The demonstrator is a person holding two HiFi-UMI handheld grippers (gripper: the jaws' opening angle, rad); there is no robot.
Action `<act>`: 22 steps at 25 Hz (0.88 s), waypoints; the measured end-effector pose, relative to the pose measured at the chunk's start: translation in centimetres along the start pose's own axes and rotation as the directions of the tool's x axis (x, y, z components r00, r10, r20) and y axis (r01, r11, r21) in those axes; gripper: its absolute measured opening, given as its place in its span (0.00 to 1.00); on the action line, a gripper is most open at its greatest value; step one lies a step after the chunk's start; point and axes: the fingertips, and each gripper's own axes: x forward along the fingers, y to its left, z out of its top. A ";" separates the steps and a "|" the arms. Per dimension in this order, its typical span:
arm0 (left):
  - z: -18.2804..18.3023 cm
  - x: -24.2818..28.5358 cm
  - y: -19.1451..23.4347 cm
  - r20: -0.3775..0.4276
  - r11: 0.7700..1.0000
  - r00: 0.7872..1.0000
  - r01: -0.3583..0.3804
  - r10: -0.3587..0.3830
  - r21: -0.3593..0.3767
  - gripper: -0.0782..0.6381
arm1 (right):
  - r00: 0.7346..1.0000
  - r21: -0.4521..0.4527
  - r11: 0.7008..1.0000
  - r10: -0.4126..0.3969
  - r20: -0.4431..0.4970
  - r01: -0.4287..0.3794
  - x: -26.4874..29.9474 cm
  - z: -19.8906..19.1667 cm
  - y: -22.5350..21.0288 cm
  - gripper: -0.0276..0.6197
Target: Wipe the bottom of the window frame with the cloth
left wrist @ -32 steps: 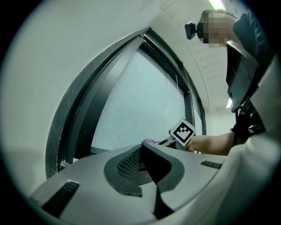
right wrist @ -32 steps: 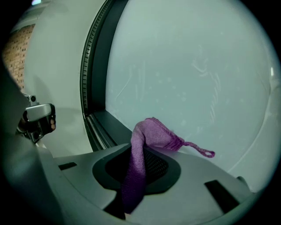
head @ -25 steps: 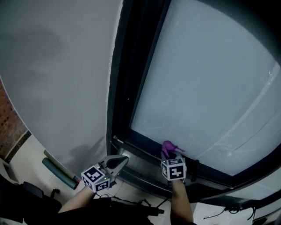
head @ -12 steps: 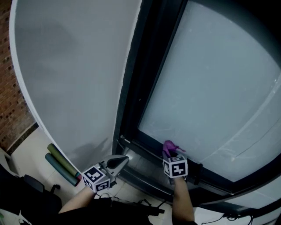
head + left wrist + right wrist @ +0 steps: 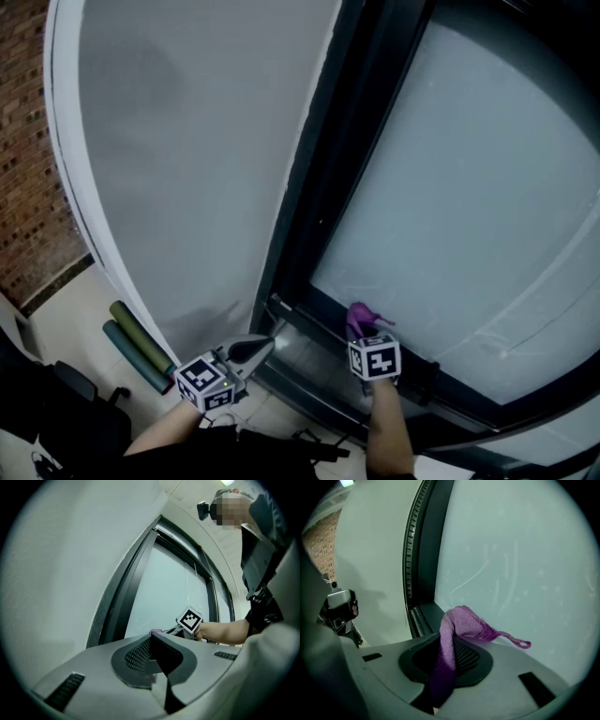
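Observation:
A purple cloth (image 5: 457,630) is pinched in my right gripper (image 5: 450,641), which is shut on it; a thin loop of the cloth trails toward the frosted glass. In the head view the cloth (image 5: 359,320) sits at the dark bottom rail of the window frame (image 5: 309,323), just above the right gripper (image 5: 361,333). My left gripper (image 5: 258,349) hovers lower left of the frame's bottom corner, jaws together with nothing between them. The left gripper view shows its closed tips (image 5: 152,644) and the right gripper's marker cube (image 5: 190,619) beyond.
A dark vertical frame post (image 5: 319,178) separates the grey wall (image 5: 187,169) from the frosted pane (image 5: 469,197). Two rolled green mats (image 5: 141,345) lie on the floor at the wall's foot. Brick wall (image 5: 28,187) stands at far left.
The head view has swung left, so the frame and mats sit further right in the picture. Both grippers hold about the same places by the bottom rail.

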 end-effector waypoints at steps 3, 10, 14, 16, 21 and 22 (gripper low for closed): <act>0.0 -0.6 0.4 -0.002 1.000 1.000 -0.016 0.016 0.002 0.11 | 1.000 -0.016 1.000 0.019 0.009 -0.019 0.4 0.7 0.9 0.16; 0.2 -2.1 1.1 -0.003 0.998 0.998 -0.064 0.064 0.014 0.11 | 0.998 -0.047 0.997 0.056 0.020 -0.055 2.0 2.3 2.6 0.16; 0.1 -2.7 1.5 -0.006 0.996 0.996 -0.087 0.087 0.016 0.11 | 0.997 -0.072 0.995 0.077 0.021 -0.076 2.7 3.2 3.5 0.16; 0.0 -2.9 1.6 -0.006 0.996 0.996 -0.093 0.093 0.016 0.11 | 0.997 -0.082 0.994 0.078 0.020 -0.076 3.1 3.4 3.6 0.16; -0.3 -3.3 1.6 -0.017 0.995 0.995 -0.103 0.103 0.011 0.11 | 0.995 -0.100 0.991 0.095 0.030 -0.092 3.5 4.2 4.3 0.16; -0.4 -3.4 1.6 -0.020 0.994 0.994 -0.105 0.105 0.011 0.11 | 0.995 -0.104 0.990 0.096 0.031 -0.092 3.6 4.3 4.4 0.16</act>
